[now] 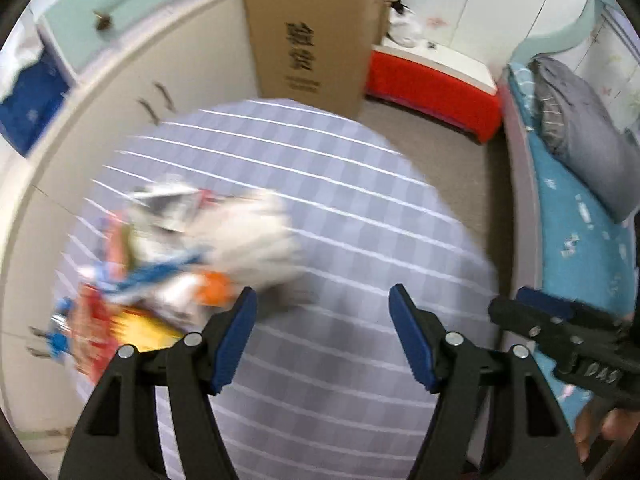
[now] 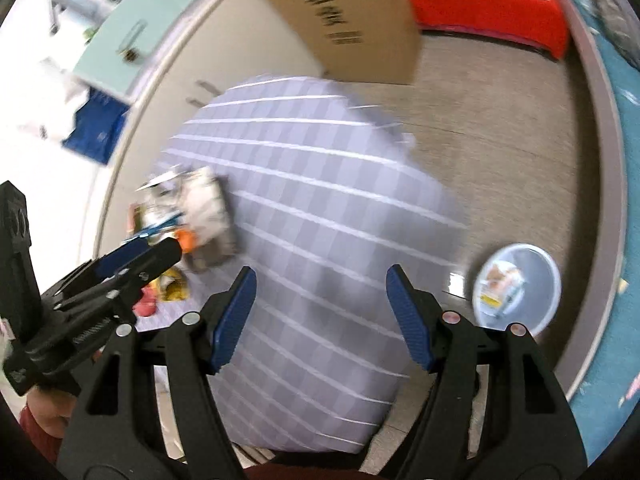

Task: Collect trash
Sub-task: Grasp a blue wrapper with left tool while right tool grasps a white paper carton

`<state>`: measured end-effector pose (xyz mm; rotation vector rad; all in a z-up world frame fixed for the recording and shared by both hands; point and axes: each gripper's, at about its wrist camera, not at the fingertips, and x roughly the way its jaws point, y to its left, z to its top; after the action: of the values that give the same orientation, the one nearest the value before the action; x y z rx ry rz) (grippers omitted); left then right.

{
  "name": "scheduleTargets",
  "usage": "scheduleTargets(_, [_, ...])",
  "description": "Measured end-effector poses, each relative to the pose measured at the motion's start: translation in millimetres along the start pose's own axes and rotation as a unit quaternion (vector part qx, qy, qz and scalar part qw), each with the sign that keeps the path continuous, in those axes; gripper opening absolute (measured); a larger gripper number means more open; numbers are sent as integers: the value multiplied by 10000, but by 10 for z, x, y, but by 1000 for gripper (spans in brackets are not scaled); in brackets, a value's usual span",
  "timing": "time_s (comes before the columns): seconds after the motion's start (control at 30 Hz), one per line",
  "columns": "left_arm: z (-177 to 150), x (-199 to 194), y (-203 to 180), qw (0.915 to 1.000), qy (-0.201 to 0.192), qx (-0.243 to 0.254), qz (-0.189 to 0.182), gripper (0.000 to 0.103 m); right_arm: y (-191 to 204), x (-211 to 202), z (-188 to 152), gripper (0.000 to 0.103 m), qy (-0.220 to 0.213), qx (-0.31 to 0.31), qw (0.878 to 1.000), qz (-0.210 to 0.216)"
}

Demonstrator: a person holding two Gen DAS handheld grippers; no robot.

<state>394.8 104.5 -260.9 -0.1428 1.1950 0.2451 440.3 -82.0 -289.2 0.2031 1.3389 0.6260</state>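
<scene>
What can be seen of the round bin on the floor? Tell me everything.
The round bin appears only in the right wrist view: pale blue-grey, plastic-looking, upright and open-topped, seen from above. It stands on the floor between the checked table and the blue bed edge. Blurred wrappers lie inside. Nothing else touches it.

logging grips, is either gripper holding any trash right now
No. The left gripper and right gripper are both open and empty; the trash lies on the table.

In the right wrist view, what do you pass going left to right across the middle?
Left gripper → pile of wrappers → checked tablecloth → bare floor → round bin → blue bedding.
</scene>
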Motion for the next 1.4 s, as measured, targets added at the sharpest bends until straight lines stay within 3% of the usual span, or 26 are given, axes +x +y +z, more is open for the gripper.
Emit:
scheduleTargets(0.2, [55,-14,678,9973,-47,668,308,66,606,354,70,67,33,-180,9998,120])
scheduleTargets(0.5, [165,291,1060,9901,332,1364,79,54,966,568,101,67,32,-149,9998,132])
scheduleTargets(0.67, [123,404,1068,9864,543,1554,-5,25,1078,650,106,67,69,-146,9998,98])
scheduleTargets(0.77, [123,412,1075,9874,526,1481,-199,17,1114,702,112,67,101,-126,9998,90])
scheduleTargets(0.9, [146,305,1126,9907,307,1214,-536,14,1172,759,120,67,140,-189,9997,89])
scheduleTargets(0.97, [168,201,1196,9934,162,877,-725,7,1201,779,130,67,120,-228,9996,64])
scheduleTargets(1.1, [243,-69,1447,9920,-331,16,-1222,5,1331,813,217,67,-5,-438,9990,5])
scheduleTargets(1.27, [302,-231,1666,9903,-696,-436,-1120,4,1623,929,415,67,-113,-1008,9948,-99])
scheduleTargets(1.4, [355,-225,1914,9889,-819,-839,-916,3,1922,1106,530,67,-181,-1781,9831,-397])
